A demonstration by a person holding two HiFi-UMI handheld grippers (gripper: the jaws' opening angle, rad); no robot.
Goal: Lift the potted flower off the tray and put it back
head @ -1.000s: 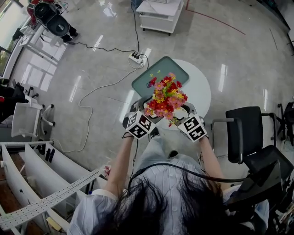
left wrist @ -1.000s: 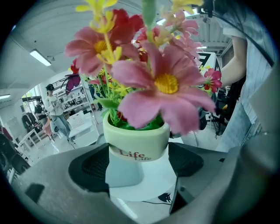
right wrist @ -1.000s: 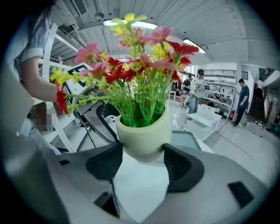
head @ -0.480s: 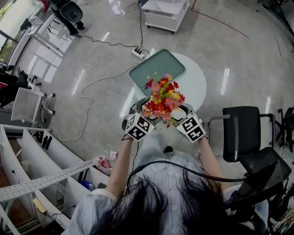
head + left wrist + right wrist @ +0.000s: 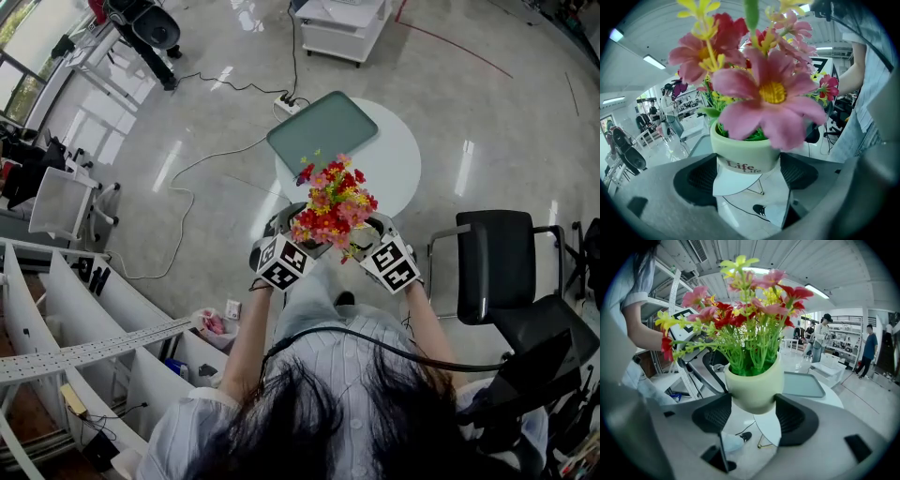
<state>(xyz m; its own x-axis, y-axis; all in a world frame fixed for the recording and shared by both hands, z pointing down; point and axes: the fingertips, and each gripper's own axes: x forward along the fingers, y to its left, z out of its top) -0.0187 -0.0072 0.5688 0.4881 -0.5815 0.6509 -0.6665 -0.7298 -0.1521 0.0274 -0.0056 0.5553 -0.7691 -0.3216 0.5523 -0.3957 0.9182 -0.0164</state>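
The potted flower [image 5: 335, 202], red, pink and yellow blooms in a pale green pot [image 5: 745, 152], hangs in the air over the near edge of the round white table [image 5: 398, 164]. Both grippers clamp the pot from opposite sides. The left gripper [image 5: 296, 228] is shut on it, with the pot wedged between its black pads [image 5: 701, 178]. The right gripper [image 5: 373, 230] is shut on the pot [image 5: 754, 385] in the same way, pads [image 5: 794, 416] against its lower wall. The green tray [image 5: 323, 129] lies bare on the far part of the table and also shows in the right gripper view as the tray [image 5: 804, 384].
A black office chair [image 5: 492, 267] stands right of the table. A power strip with a cable [image 5: 286, 103] lies on the floor beyond it, near a white cart [image 5: 342, 28]. White shelving [image 5: 56, 309] runs along the left. People [image 5: 818, 343] stand far off.
Both grippers keep their hold on the pot. The flowers, which overlapped the tray's near edge a second ago, now sit clear of it, nearer the person; the head view has shifted a little.
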